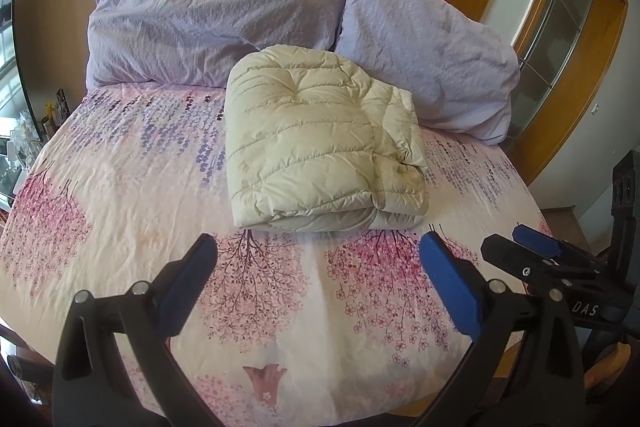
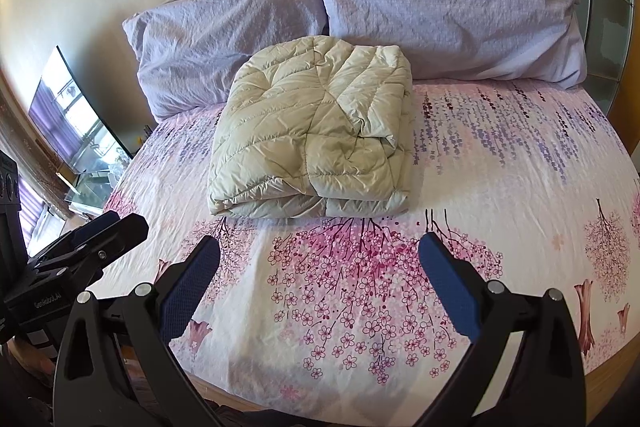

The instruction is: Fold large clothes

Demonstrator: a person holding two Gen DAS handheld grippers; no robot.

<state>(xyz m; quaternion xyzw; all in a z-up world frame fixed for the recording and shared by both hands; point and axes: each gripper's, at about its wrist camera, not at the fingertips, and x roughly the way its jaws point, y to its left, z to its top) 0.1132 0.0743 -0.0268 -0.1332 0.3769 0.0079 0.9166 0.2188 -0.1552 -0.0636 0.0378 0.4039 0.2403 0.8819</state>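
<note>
Above the floral bed sheet (image 1: 120, 179), left gripper (image 1: 318, 247) and right gripper (image 2: 320, 247) spread wide, empty, folded jacket (image 2: 312, 135) beyond.

- The folded jacket (image 1: 320, 139) lies on the bed (image 1: 120, 187), mid-bed.
- Two pillows (image 1: 208, 15) (image 1: 424, 59) lie at the far end, behind the jacket.
- Both hand-held grippers (image 1: 318, 267) (image 2: 319, 267) sit near, apart from the jacket.
</note>
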